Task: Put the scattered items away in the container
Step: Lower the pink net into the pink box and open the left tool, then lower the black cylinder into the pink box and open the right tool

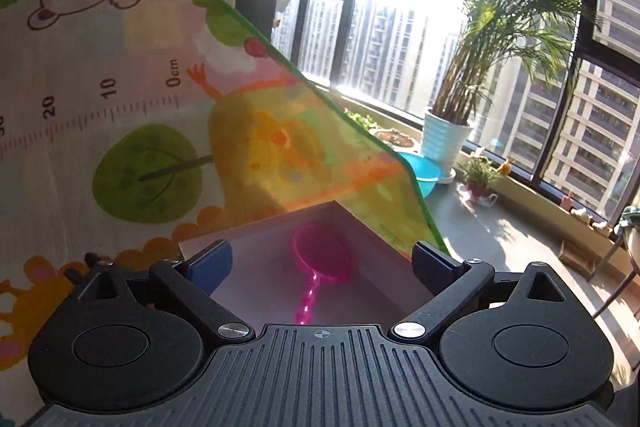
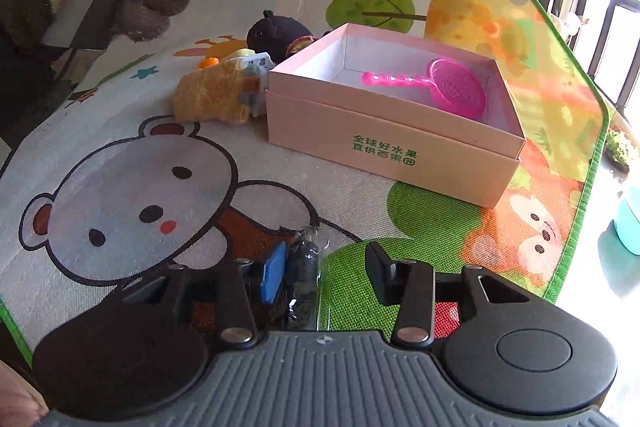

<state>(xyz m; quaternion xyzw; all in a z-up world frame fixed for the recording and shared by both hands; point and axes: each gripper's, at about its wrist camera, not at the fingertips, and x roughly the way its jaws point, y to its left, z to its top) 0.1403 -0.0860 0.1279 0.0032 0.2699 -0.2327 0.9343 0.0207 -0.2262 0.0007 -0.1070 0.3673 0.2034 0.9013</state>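
The left wrist view looks forward and downward along its own fingers, sitting close above the open pink cardboard box (image 1: 280, 247), with the cartoon-printed play mat (image 1: 120, 99) beyond the fingertips and a sunlit balcony window to the tool's right. The right wrist view sits low over the same mat (image 2: 120, 155), looking across it at the box (image 2: 396, 151) further ahead. Both views share the box, the bright pink plastic toy strainer (image 1: 320, 263) (image 2: 452, 87) inside it, and the mat.
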